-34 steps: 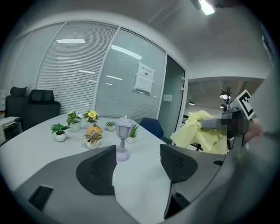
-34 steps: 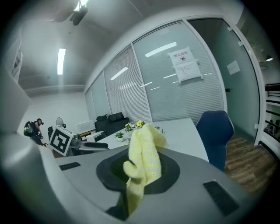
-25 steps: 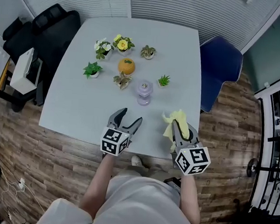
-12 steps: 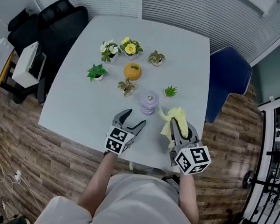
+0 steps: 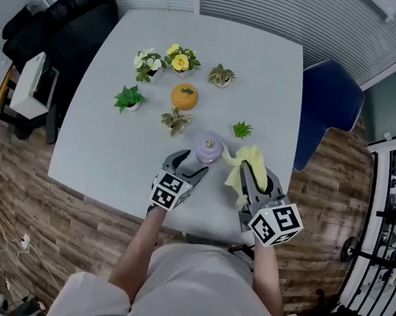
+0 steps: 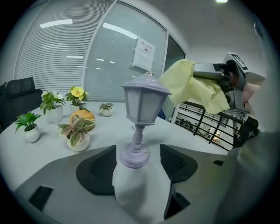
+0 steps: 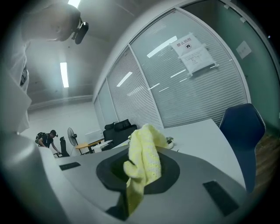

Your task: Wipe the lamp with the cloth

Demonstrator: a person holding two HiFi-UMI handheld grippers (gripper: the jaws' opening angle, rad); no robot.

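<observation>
Lamp (image 5: pixel 208 148) on table (image 5: pixel 116 147) between jaws of left gripper (image 5: pixel 189 165), cloth (image 5: pixel 244 166) just right of it, perhaps touching.

Right gripper (image 7: pixel 139 173) pinches yellow cloth (image 7: pixel 144 157); blue chair (image 7: pixel 243 135) right; perhaps small pot (image 7: pixel 169 142) behind.
</observation>
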